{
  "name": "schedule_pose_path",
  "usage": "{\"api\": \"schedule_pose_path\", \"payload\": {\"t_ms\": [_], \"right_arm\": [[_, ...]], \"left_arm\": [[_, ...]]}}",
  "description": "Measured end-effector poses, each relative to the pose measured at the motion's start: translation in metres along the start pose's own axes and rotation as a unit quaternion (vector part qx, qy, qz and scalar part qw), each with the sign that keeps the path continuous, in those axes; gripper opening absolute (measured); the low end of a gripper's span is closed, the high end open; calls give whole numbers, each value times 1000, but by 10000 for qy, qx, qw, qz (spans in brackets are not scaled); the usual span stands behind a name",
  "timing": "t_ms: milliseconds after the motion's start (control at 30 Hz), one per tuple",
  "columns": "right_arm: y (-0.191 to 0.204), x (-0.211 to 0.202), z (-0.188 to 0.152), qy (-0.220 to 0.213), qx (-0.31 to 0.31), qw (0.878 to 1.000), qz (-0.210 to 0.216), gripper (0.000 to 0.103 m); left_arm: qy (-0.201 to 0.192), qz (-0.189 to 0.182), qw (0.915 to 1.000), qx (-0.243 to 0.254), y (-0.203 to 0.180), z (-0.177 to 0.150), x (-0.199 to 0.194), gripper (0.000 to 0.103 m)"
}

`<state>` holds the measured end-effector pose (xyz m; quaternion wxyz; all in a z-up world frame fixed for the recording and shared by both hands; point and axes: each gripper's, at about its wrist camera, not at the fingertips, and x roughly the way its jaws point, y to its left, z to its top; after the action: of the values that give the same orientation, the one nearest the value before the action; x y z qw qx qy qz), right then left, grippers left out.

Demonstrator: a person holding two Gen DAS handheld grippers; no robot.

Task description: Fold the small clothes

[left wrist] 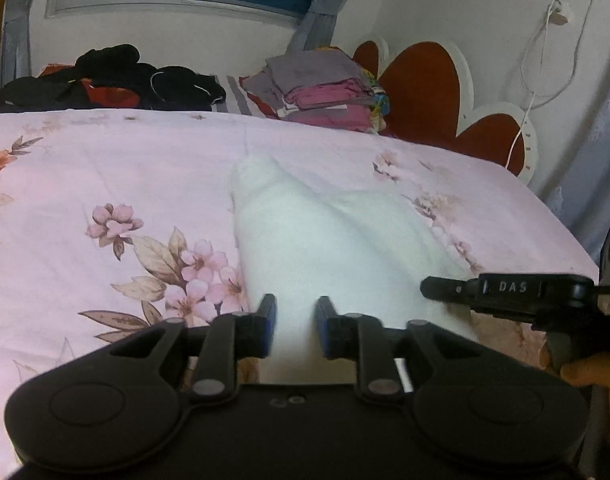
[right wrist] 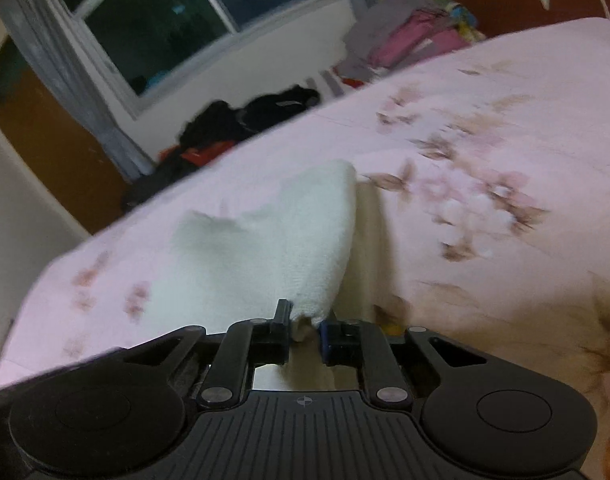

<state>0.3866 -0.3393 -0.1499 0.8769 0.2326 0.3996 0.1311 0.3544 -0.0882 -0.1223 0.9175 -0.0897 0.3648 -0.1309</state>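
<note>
A small white cloth [left wrist: 329, 248] lies on the pink flowered bed sheet [left wrist: 105, 168], bunched and raised at its near end. My left gripper [left wrist: 296, 320] is shut on that near edge, and the fabric fills the narrow gap between its pads. In the left wrist view my right gripper [left wrist: 429, 288] comes in side-on from the right at the cloth's right edge. In its own view the right gripper [right wrist: 307, 328] is shut on a corner of the white cloth [right wrist: 273, 248], which hangs lifted off the sheet [right wrist: 485, 120].
A pile of folded grey and pink clothes [left wrist: 325, 84] sits at the far side of the bed by the red and white headboard [left wrist: 421, 80]. A heap of black clothes [left wrist: 117, 76] lies far left under the window. A hand [left wrist: 589, 372] holds the right gripper.
</note>
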Motion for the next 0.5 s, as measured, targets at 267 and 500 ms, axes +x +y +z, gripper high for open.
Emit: {"api": "schedule_pose_path", "payload": {"t_ms": [267,500], "right_arm": [[6,-7,3,134,-193,9996,161,23],[5,-40,-28,462,-343,9981,205,23]], "left_arm": [[202,126,9995,-225,10,-8,7,28],[295,83,9992,-248,10,-21,1,28]]}}
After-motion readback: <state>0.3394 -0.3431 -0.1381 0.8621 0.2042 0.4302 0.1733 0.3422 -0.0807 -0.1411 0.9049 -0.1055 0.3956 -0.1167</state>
